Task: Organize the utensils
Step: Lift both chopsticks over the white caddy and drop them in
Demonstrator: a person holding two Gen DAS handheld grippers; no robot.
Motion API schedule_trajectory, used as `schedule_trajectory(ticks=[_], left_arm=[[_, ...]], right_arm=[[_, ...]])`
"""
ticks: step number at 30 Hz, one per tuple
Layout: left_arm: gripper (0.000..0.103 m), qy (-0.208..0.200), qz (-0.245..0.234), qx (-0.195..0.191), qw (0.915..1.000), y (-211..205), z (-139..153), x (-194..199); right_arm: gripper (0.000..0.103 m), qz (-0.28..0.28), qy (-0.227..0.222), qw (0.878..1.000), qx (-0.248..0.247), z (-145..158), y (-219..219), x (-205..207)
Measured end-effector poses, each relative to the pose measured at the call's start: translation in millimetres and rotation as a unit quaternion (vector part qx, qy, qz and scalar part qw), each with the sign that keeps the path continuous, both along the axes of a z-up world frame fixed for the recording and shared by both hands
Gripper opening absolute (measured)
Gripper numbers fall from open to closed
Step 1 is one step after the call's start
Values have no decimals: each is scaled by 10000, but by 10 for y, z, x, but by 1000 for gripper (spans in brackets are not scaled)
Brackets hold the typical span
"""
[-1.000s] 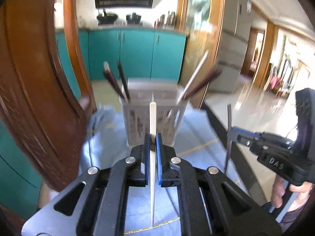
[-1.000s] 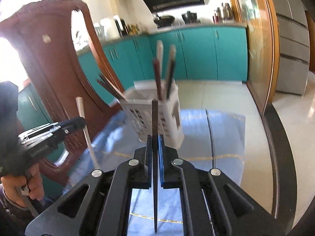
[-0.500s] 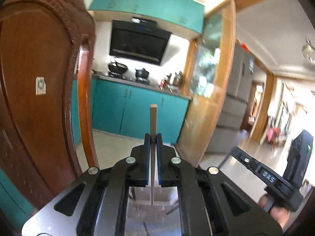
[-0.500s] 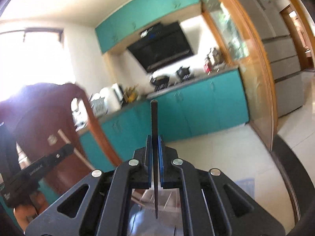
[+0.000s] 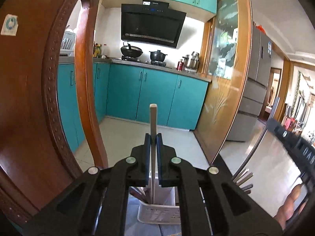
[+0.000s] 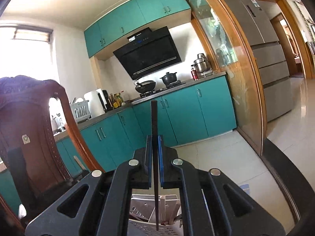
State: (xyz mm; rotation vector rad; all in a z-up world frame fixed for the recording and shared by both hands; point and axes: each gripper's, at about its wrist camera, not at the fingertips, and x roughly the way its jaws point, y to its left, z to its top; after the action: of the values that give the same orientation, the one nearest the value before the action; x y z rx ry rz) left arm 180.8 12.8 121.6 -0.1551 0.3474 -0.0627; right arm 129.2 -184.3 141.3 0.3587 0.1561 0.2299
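Each black hand-held gripper (image 5: pixel 153 137) has blue pads (image 5: pixel 159 157) and silver screws (image 5: pixel 131 159).

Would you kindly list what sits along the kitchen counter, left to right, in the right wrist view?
White dish rack → white electric kettle → cluster of sauce bottles → black wok → black lidded pot → red canister → stacked steel pots.

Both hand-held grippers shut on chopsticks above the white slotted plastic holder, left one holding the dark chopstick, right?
Not quite: the left hand-held gripper holds the pale wooden chopstick, per the left wrist view. The dark chopstick is in the right hand-held gripper. Both are shut, above the white slotted plastic holder.
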Motion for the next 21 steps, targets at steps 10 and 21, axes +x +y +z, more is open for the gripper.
schedule_trajectory(ticks=[10,21], left_arm=[[7,236,-70,391,9989,-218,-143,2],[7,148,-42,515,9986,-193,-148,-98]], right_arm=[[6,-223,-218,9987,408,-35,-123,-83],[6,-305,-155,9992,193,-188,46,108]])
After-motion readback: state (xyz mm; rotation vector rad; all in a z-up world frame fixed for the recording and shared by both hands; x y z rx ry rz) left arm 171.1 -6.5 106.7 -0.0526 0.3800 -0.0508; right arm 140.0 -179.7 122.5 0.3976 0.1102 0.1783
